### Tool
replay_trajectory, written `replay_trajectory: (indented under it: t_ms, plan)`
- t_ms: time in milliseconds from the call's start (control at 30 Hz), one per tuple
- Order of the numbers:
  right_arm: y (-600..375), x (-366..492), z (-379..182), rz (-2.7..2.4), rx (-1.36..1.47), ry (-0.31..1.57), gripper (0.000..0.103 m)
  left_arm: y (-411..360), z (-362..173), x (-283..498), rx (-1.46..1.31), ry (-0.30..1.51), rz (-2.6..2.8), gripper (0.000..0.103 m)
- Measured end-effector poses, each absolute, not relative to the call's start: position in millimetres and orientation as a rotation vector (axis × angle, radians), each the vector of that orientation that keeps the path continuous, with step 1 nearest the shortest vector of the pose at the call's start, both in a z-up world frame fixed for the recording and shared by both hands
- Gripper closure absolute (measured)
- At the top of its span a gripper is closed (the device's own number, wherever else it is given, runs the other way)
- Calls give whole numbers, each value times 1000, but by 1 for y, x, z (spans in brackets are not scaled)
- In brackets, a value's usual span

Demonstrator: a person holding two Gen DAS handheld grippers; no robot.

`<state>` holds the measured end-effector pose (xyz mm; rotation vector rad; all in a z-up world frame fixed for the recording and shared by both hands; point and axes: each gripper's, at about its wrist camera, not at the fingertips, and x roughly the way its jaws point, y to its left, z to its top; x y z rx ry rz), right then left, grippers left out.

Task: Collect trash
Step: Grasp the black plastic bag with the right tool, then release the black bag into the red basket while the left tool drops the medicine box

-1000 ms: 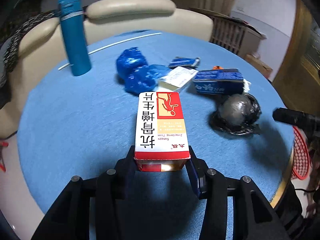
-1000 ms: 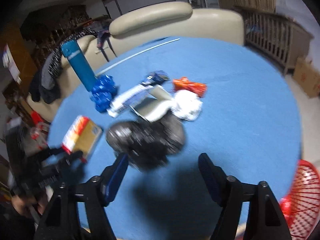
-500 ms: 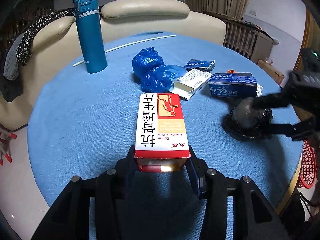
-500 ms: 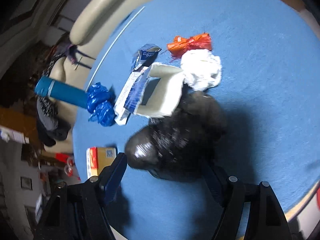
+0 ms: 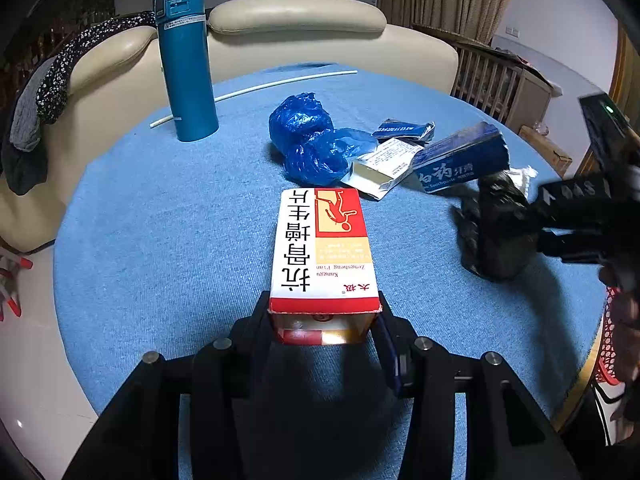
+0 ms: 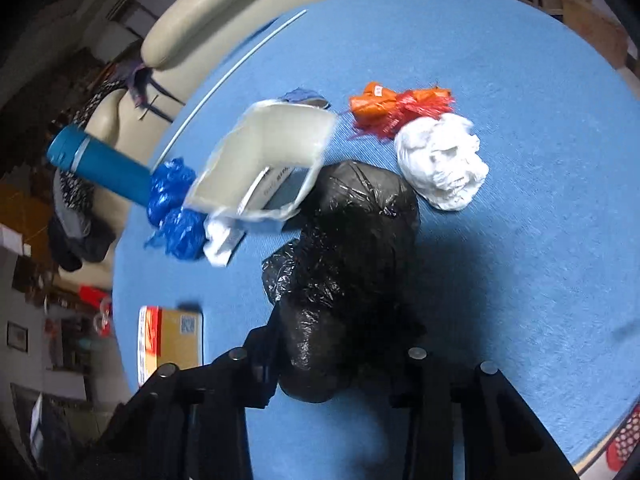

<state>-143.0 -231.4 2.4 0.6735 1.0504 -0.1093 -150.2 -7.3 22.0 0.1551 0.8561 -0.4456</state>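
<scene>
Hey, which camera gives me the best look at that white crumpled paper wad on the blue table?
The right wrist view. There the white paper wad lies fully in sight on the blue table, beside the black plastic bag and the orange netting. The left wrist view shows only a white sliver of it behind the black bag.

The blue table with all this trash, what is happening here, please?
A person clears trash from the table with two handheld claws. The left claw is shut on a red and white box. The right claw is closing around a black bag. Blue bags, a toothpaste box and white paper still lie there.
</scene>
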Motion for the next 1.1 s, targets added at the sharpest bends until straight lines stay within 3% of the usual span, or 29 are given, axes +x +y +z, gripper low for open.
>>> replay_trajectory:
  t_ms: [1100]
  plan:
    - [-317,-331,67,-166,676,675,63,-124,78,-238,266,763,-559,55]
